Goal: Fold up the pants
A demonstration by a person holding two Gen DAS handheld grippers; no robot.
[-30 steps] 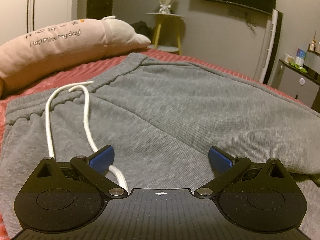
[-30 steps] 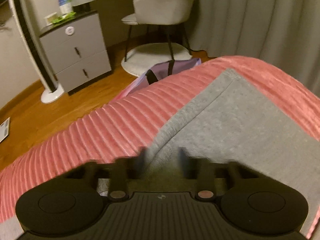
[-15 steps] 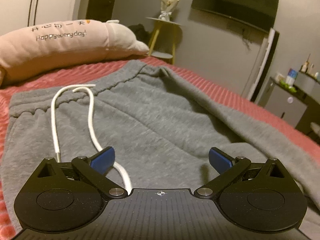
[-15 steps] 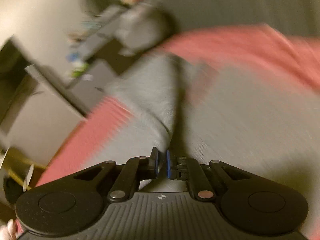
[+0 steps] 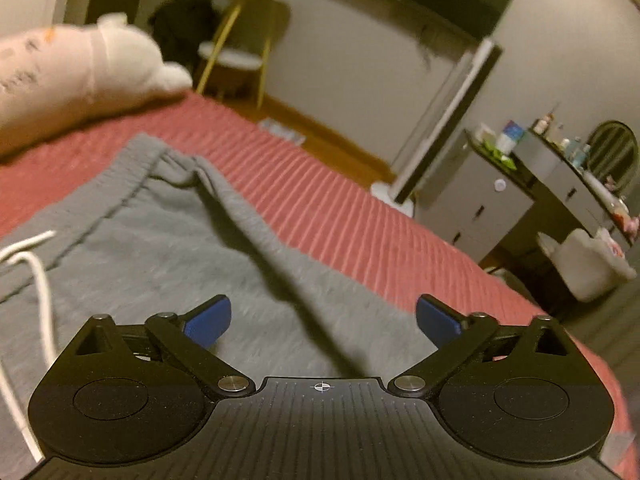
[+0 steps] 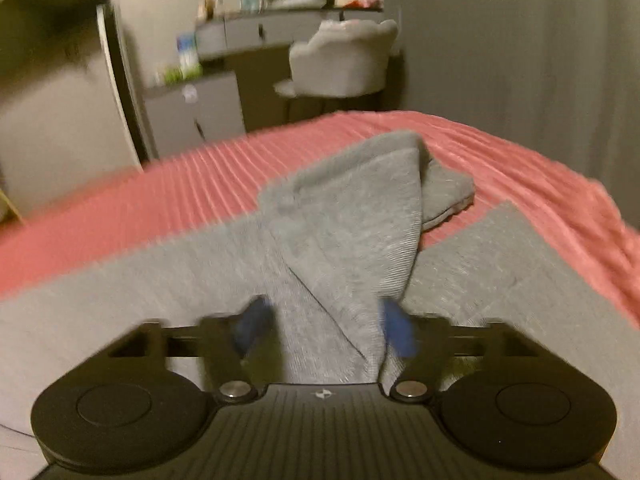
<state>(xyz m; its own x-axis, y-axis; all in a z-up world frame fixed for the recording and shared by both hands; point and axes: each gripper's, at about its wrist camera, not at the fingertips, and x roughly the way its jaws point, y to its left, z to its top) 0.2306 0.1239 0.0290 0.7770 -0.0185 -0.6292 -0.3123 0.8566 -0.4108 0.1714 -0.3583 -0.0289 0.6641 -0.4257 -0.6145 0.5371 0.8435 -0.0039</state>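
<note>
Grey sweatpants [image 5: 168, 264] lie on a red ribbed bedspread [image 5: 320, 208]. In the left wrist view I see the waistband end with a white drawstring [image 5: 40, 292] at the left and a raised fold running along the middle. My left gripper [image 5: 322, 322] is open and empty just above the fabric. In the right wrist view one pant leg [image 6: 360, 216] lies folded loosely over the other. My right gripper [image 6: 326, 326] is open, its blue pads [image 6: 252, 326] either side of the folded leg, blurred.
A pink plush pillow [image 5: 72, 76] lies at the head of the bed. Beyond the bed stand a grey drawer unit [image 5: 476, 196], a dresser with bottles, a grey chair [image 6: 344, 64], a yellow-legged side table [image 5: 236, 56] and a curtain [image 6: 520, 60].
My right gripper was shut on the pant leg while swinging it over; now it is open and the leg lies dropped across the other. My left gripper has turned toward the right, still open.
</note>
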